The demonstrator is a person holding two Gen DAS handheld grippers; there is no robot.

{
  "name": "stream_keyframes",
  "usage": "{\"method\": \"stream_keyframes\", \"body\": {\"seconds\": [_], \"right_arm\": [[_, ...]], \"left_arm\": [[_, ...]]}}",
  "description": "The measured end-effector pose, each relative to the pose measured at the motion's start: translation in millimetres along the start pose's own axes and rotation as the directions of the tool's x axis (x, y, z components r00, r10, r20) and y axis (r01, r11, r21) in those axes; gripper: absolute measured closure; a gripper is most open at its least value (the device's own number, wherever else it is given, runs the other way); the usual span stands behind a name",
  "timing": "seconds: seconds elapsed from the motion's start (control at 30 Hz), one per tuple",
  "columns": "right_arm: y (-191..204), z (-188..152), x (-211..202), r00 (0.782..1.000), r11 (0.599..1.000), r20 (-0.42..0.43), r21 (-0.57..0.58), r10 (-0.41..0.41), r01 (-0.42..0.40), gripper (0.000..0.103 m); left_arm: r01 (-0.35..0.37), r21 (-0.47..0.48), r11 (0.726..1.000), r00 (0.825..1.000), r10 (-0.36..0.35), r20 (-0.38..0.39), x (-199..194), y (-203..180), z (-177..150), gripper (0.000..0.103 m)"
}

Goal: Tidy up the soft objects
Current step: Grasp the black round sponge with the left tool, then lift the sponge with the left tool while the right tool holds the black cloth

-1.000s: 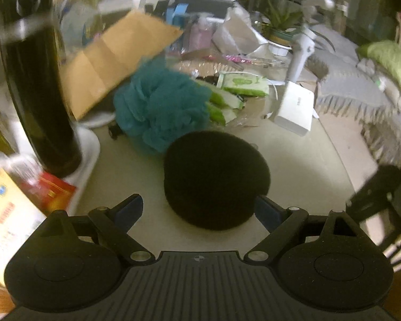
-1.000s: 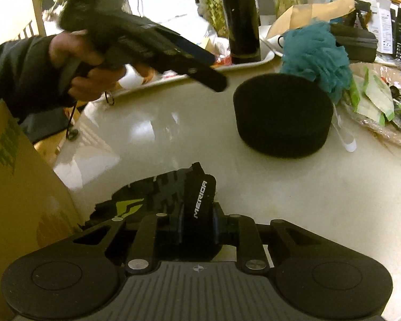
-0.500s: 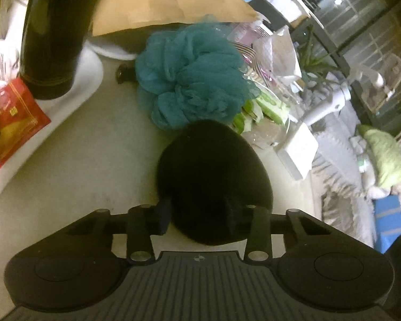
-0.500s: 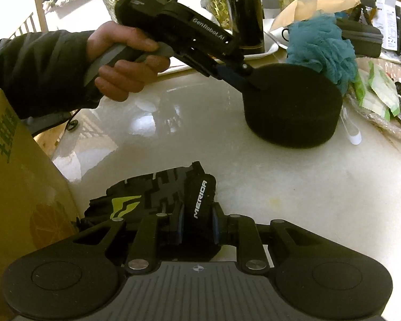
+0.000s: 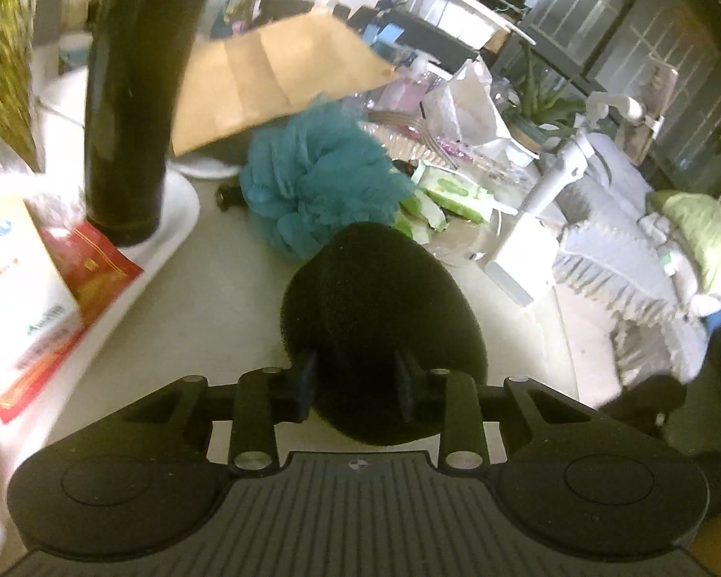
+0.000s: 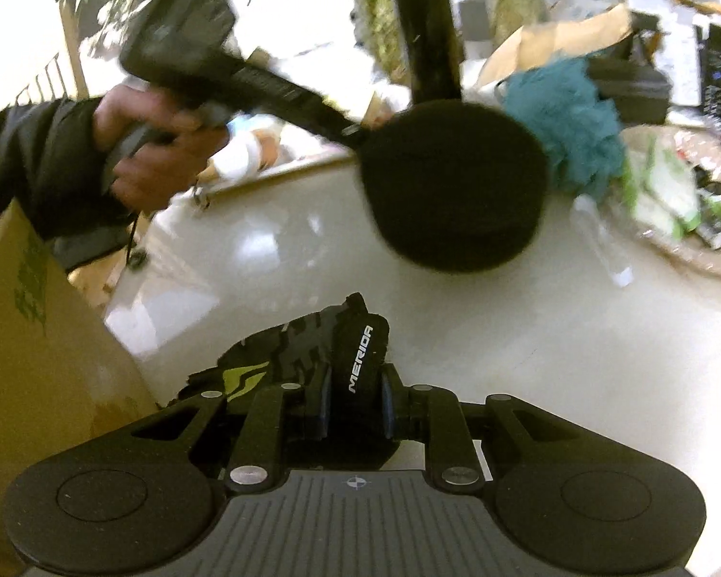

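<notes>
Left wrist view, close in: pinched the round black sponge (image 5: 384, 317) at its near edge with the left gripper (image 5: 355, 384), jaws pushed into the foam from both sides. Looked lifted a little off the pale table (image 5: 206, 298), though hard to be sure through the blur. Just past the sponge, showed the teal bath puff (image 5: 322, 182) on the table, very close to the sponge's far side. Farther left, showed a tall dark bottle (image 5: 130, 106) standing on a white tray (image 5: 178, 211), and a brown paper bag (image 5: 274, 77) behind the puff.

Right wrist view, close in: gripped a black glove (image 6: 312, 341) with the right gripper (image 6: 355, 408), jaws squeezed on its cuff. Showed a cardboard box (image 6: 33, 360) close on the left. Farther off, showed the left hand (image 6: 158, 154) holding the sponge over the table.

Seemed to be the picking-up step, with one soft thing in each gripper. Next, probably called for carrying both to the box on the near left, holding tight on the way, then letting go above it. Could not tell if the box was open.
</notes>
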State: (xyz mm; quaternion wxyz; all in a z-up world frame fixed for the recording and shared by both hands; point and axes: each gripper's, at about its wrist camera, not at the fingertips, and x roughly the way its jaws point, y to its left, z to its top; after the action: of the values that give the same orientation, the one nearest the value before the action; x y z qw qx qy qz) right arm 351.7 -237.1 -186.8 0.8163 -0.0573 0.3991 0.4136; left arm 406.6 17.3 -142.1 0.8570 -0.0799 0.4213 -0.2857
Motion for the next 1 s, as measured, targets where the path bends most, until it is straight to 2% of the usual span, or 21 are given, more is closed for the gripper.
{"method": "stream_keyframes", "body": {"seconds": [0.13,0.27,0.43,0.6,0.73,0.83,1.0], "right_arm": [[-5.3,2.5,-17.7,0.998,0.998,0.048,0.045,-0.038,0.036,0.08],[-2.2,4.3,-36.5,0.99,0.991,0.084,0.08,-0.111,0.105,0.08],[1.7,13.7,-73.3,0.971,0.978,0.149,0.124,-0.187,0.17,0.08],[17.9,26.9,-113.1,0.942,0.962,0.206,0.124,-0.266,0.245,0.08],[36.0,34.9,-149.2,0.922,0.955,0.25,0.11,-0.296,0.277,0.08],[52.1,36.0,-173.0,0.912,0.953,0.276,0.095,-0.303,0.288,0.08],[78.3,34.6,-206.1,0.897,0.947,0.306,0.068,-0.319,0.313,0.08]], "left_arm": [[-0.038,0.062,0.997,0.999,0.037,0.026,-22.6,-14.5,-2.9,0.071],[-0.075,0.119,0.99,0.995,0.067,0.068,-49.6,-28.5,-6.9,0.071],[-0.121,0.167,0.978,0.988,0.102,0.116,-79.2,-47.1,-13.4,0.071],[-0.154,0.188,0.97,0.979,0.125,0.159,-109.4,-65.2,-19.0,0.071],[-0.142,0.161,0.977,0.977,0.112,0.18,-137.9,-73.8,-25.3,0.071],[-0.176,0.194,0.965,0.969,0.135,0.205,-156.6,-86.0,-31.7,0.071],[-0.185,0.213,0.959,0.962,0.132,0.239,-191.9,-108.6,-37.9,0.071]]}}
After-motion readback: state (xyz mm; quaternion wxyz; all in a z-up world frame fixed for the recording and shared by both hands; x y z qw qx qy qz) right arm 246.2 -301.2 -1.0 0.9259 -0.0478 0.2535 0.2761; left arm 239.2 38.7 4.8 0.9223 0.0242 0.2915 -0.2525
